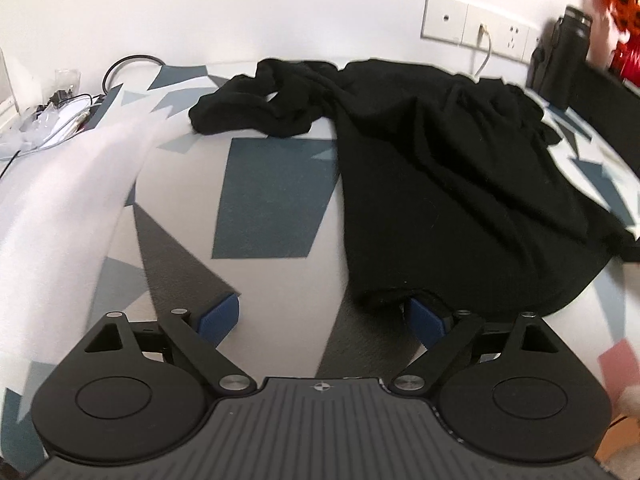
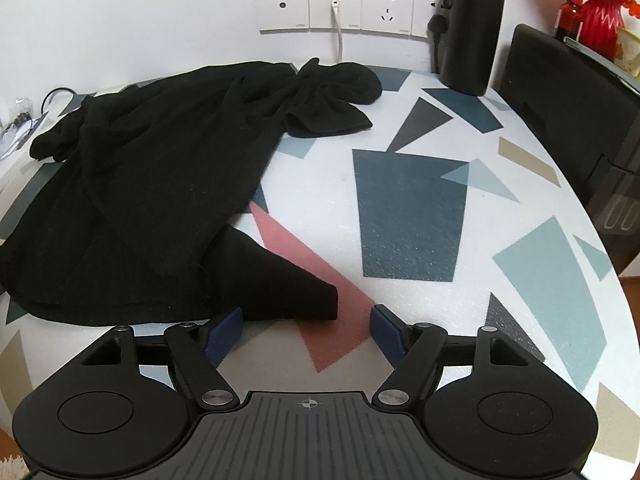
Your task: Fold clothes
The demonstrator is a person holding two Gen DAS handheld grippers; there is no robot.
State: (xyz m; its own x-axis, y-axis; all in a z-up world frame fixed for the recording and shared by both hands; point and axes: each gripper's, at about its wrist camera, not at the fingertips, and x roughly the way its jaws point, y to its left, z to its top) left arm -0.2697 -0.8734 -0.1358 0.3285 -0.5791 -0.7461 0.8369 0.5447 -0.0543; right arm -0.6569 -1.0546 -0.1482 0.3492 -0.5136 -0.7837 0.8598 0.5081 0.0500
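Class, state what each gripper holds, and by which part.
Nothing is held. The left gripper and right gripper are both open at the black garment's near hem.

both claws wide apart and low: left claw (image 1: 324,318), right claw (image 2: 306,330), blue pads (image 2: 224,330) parted.

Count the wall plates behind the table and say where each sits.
4, in a row on the wall: a blank plate, a plate with a white cable plugged in, a free socket, and a socket partly hidden by the black bottle.
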